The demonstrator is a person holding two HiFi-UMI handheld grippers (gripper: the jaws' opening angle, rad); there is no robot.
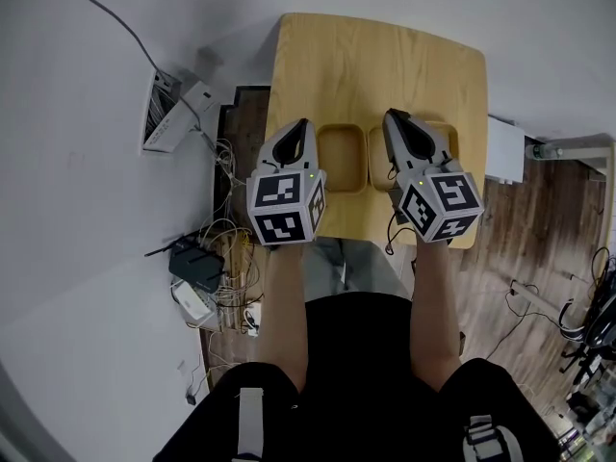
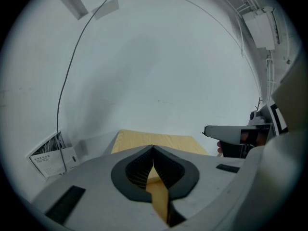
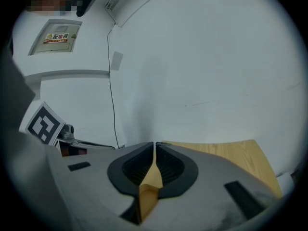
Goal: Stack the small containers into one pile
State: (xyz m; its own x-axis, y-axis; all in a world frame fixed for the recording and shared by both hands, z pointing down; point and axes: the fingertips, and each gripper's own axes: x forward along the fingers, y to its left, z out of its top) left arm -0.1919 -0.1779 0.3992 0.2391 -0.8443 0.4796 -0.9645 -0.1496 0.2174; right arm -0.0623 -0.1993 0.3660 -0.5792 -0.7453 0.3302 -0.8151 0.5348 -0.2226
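Note:
Two shallow wooden containers lie side by side near the front edge of the light wooden table (image 1: pixel 375 56). The middle container (image 1: pixel 343 159) shows in full between my two grippers. The right container (image 1: pixel 448 138) is mostly hidden under my right gripper. My left gripper (image 1: pixel 302 123) (image 2: pixel 153 148) hovers just left of the middle container, its jaws shut and tips touching with nothing between them. My right gripper (image 1: pixel 392 115) (image 3: pixel 154 146) hangs over the right container, also shut and empty. Both gripper views look across the table (image 2: pixel 159 141) (image 3: pixel 226 153) toward a white wall.
Tangled cables and a black router (image 1: pixel 197 263) lie on the floor left of the table. A white rack with papers (image 1: pixel 164 114) leans against the wall there. A white box (image 1: pixel 505 147) stands at the table's right side. The person's legs fill the bottom of the head view.

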